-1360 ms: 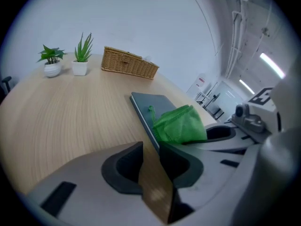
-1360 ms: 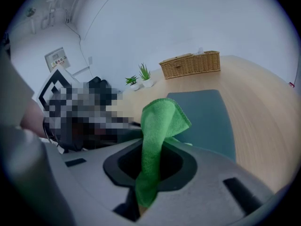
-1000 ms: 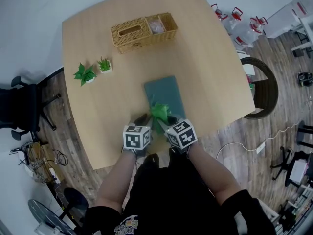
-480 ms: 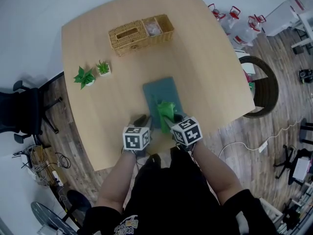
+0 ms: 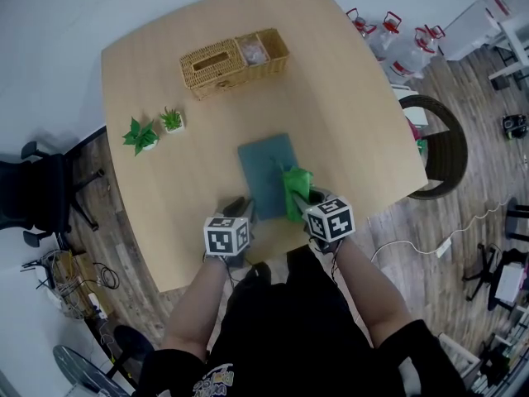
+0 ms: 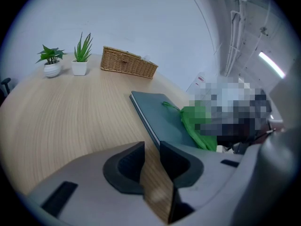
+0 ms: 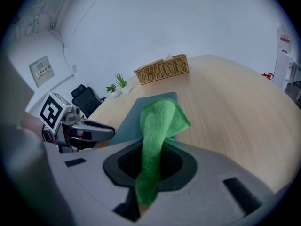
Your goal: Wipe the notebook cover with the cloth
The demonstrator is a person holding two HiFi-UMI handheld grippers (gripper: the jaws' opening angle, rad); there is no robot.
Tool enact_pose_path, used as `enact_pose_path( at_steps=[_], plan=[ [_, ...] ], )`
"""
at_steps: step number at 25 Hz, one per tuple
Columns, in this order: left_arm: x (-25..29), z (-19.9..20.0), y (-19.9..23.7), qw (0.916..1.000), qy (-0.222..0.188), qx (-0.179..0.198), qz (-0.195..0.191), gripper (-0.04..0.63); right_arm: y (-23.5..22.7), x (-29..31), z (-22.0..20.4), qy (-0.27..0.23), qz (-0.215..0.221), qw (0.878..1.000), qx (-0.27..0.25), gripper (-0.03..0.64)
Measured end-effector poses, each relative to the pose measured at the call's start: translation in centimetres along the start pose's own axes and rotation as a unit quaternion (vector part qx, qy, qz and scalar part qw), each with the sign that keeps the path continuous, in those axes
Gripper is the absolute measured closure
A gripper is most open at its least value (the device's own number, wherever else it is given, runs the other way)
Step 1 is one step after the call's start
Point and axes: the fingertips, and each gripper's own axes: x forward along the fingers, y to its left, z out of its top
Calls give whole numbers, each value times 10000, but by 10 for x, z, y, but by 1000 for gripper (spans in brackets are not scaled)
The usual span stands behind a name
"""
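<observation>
Nearest the person, the left gripper (image 5: 239, 211) sits just beside the near left corner of the dark teal notebook (image 5: 263, 168), jaws slightly apart and empty. The right gripper (image 5: 300, 206) clamps a green cloth (image 5: 295, 184), which lies on the notebook's right edge. Farther along the wooden table (image 5: 347, 122) are two small potted plants (image 5: 142, 132) and a wicker basket (image 5: 231, 56).

Your tabletop (image 5: 347, 106) is pale wood with rounded corners. Toward its far side sits a wicker basket (image 5: 234, 60). Near the left edge a broad-leaved potted plant (image 5: 140, 133) and a spiky potted plant (image 5: 172, 120) stand side by side. Closer to you, the teal notebook (image 5: 263, 168) lies flat near the front edge.
</observation>
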Motion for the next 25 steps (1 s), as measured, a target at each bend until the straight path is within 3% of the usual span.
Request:
enact_pose_path(
  at_steps=[8,12,25],
  plan=[
    [-3,2,-1,9998,-29,-167,-91,491,-12,-8,0,-7,-122,9998,148,552],
    [-7,6,0,9997,-81,-194,-109,445,-10,-10,5,-52,-107,9999,114,552],
    [-21,20,-8,9994,-230,-159,-219,423,23,-6,53,-435,308,9983,-216,552]
  ],
)
